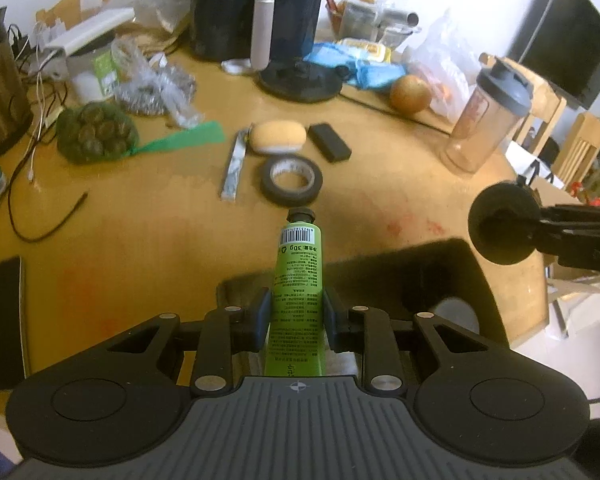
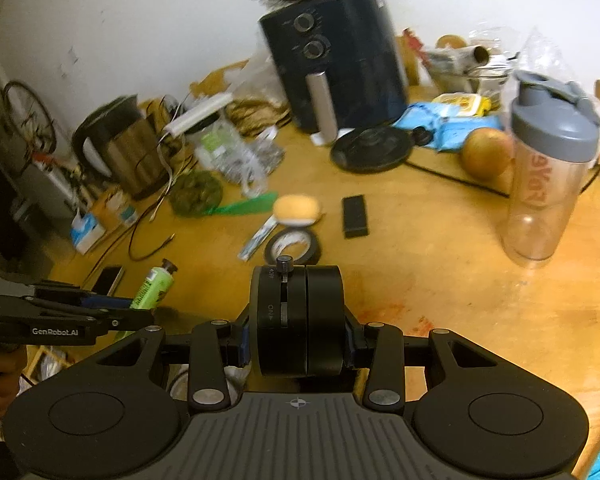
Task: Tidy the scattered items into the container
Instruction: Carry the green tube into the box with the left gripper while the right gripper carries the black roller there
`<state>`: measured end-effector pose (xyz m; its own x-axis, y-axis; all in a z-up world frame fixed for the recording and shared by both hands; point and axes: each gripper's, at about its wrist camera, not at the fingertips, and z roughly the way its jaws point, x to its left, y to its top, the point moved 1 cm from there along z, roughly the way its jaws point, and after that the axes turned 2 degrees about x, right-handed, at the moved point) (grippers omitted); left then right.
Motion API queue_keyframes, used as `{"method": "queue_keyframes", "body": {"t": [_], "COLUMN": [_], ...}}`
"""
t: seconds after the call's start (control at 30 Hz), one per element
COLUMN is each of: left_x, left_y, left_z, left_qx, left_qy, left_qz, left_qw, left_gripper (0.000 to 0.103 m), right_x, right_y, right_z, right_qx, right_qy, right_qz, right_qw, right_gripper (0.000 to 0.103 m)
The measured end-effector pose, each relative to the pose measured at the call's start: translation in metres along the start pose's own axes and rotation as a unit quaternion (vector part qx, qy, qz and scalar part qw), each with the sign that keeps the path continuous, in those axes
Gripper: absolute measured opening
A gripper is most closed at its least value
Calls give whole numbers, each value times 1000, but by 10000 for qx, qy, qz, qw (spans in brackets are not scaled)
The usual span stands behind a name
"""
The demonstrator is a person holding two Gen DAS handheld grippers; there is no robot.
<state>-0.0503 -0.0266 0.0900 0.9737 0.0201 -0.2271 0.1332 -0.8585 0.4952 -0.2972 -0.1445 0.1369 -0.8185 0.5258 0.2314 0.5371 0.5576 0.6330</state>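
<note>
1. We hold the green tube (image 1: 298,280) clamped in the left hand-held gripper (image 1: 296,312), cap toward 12 o'clock; bare surface (image 1: 140,232) lies ahead.
2. Right hand-held gripper (image 2: 298,344) is clamped on a black disc (image 2: 296,320); only the left view shows the dark container (image 1: 440,276).

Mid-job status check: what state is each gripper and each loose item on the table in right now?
Left hand-held gripper: shut on green tube.
Green tube: held, black cap on.
Right hand-held gripper: shut on round black device.
Round black device: held on edge.
Black tape roll: flat on table.
Yellow sponge: on table.
Clear shaker bottle: upright, empty.
</note>
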Motion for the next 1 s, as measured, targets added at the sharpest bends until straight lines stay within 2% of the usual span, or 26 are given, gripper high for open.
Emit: {"method": "queue_keyframes", "body": {"t": [0.33, 0.47, 0.5, 0.57, 0.6, 1.0], "left_x": [7, 5, 6, 6, 7, 23], "left_y": [-16, -17, -17, -17, -17, -18], "left_z": [7, 0, -3, -8, -11, -26], "left_qx": [320, 182, 120, 44, -9, -212], "left_qy": [67, 88, 99, 127, 158, 420], "left_qz": [-259, -221, -201, -199, -206, -509], "left_qw": [9991, 9996, 9997, 9997, 9997, 9976], "left_gripper": [28, 29, 30, 44, 55, 55], "right_x": [14, 21, 23, 27, 29, 56], "right_y": [-6, -4, -4, -2, -1, 11], "right_z": [11, 17, 19, 24, 26, 57], "right_qx": [370, 480, 510, 589, 629, 1156], "right_qy": [109, 177, 192, 223, 244, 303], "right_qz": [-247, -393, -427, -497, -533, -1106], "right_qw": [9990, 9979, 9976, 9968, 9963, 9866], "right_gripper": [43, 43, 43, 43, 43, 44]}}
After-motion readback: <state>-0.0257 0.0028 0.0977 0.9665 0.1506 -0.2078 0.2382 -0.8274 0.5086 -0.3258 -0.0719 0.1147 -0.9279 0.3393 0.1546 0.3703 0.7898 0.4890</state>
